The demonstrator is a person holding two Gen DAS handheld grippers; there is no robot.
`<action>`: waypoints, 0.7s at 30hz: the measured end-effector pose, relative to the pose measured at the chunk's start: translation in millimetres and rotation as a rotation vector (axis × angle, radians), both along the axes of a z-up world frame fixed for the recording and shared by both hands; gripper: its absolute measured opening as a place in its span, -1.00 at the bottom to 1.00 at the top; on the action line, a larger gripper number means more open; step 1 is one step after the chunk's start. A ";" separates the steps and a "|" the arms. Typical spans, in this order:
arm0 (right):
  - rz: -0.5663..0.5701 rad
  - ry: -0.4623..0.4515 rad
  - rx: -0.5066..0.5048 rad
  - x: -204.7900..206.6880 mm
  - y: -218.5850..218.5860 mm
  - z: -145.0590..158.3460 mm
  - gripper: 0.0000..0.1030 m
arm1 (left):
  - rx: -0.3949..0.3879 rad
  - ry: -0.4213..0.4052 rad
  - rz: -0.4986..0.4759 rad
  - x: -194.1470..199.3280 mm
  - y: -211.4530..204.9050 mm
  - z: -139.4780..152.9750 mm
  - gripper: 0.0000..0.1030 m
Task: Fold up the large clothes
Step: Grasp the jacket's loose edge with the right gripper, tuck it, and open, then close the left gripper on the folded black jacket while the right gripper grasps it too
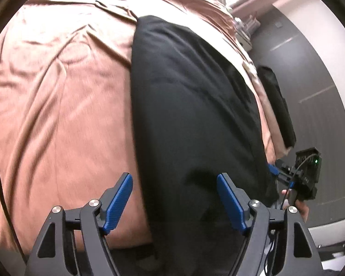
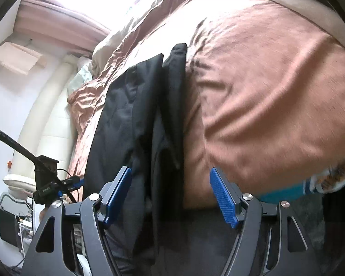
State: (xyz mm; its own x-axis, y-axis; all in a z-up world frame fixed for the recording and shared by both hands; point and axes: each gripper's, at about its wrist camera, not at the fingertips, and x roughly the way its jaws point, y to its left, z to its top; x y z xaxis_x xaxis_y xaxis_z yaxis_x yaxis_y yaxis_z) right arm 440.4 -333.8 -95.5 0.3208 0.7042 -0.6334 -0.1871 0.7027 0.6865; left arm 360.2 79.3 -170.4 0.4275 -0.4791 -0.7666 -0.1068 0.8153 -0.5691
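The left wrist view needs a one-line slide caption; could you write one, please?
Open left gripper above a dark garment folded lengthwise on a brown bedspread.

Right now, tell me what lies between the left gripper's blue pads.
Only the black garment, lying on the brown satin bedspread beyond the open pads; left wrist view.

The black garment's (image 1: pixel 191 105) near end ran behind the left gripper's (image 1: pixel 174 202) frame and off the bottom edge. In the right wrist view, its lower folds vanished behind the right gripper (image 2: pixel 170 195). Right of the garment, a patterned cloth (image 2: pixel 329 179) was cut by the rim, too blurred to identify.
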 end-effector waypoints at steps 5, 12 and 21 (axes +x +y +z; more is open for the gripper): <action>0.018 0.035 0.017 34.4 17.3 -14.6 0.34 | 0.001 0.003 0.028 38.1 15.6 -4.9 0.49; 0.065 0.068 0.076 92.7 43.6 -33.1 0.34 | -0.010 0.015 0.042 80.6 31.2 -16.2 0.49; 0.156 0.105 0.105 154.2 84.6 -52.3 0.34 | -0.014 0.004 0.052 128.6 46.9 -19.7 0.42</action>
State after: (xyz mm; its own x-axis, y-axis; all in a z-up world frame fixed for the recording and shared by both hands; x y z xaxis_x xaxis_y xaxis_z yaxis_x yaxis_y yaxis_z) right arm 594.5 -249.1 -147.8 0.1388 0.8041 -0.5780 -0.2112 0.5943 0.7760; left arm 488.8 126.2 -190.1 0.4496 -0.4671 -0.7614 -0.1512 0.8003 -0.5802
